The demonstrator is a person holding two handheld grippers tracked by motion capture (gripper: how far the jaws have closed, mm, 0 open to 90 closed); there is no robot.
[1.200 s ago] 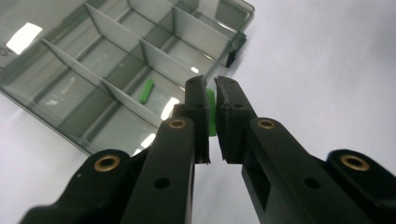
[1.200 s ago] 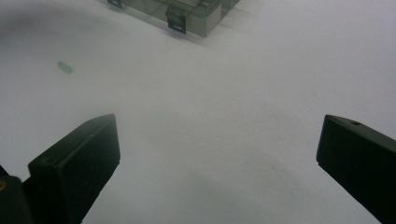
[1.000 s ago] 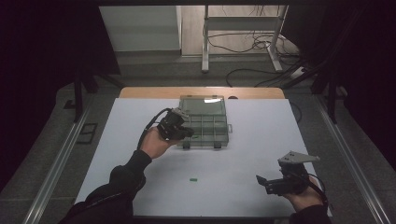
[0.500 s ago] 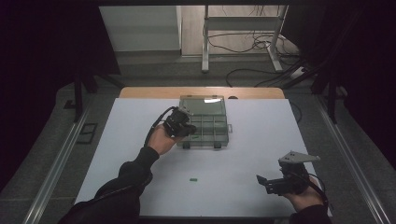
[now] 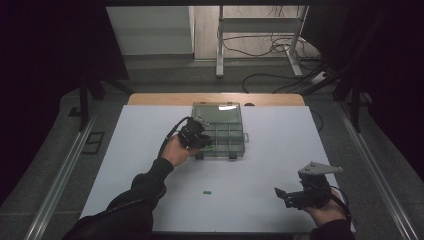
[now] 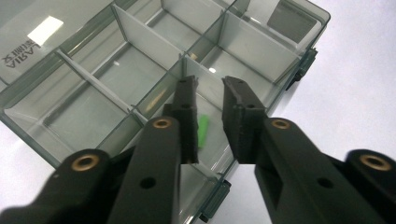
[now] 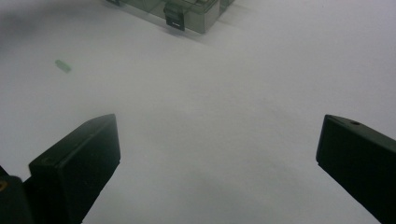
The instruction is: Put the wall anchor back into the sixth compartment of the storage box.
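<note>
A clear grey organizer box (image 5: 222, 116) with divided compartments lies open at the table's far middle. My left gripper (image 5: 204, 143) hangs over its near-left corner. Its jaws have just been opening and now stand a little apart. A small green piece (image 6: 203, 131) sits between and below the jaws, inside a compartment of the organizer box (image 6: 140, 42), with no pad pressing on it. Another small green piece (image 5: 207, 191) lies on the white table, also far left in the right gripper view (image 7: 63, 66). My right gripper (image 5: 281, 195) rests near the front right, open wide and empty.
The white table top (image 5: 270, 160) has bare room between the box and the right hand. The box's latches (image 7: 173, 17) face the near side. A strip of wood (image 5: 165, 99) runs along the table's far edge, with a desk frame and cables on the floor beyond.
The left gripper has sunk slightly over the box's near-left corner and its jaws have parted from shut. The right hand has kept still.
</note>
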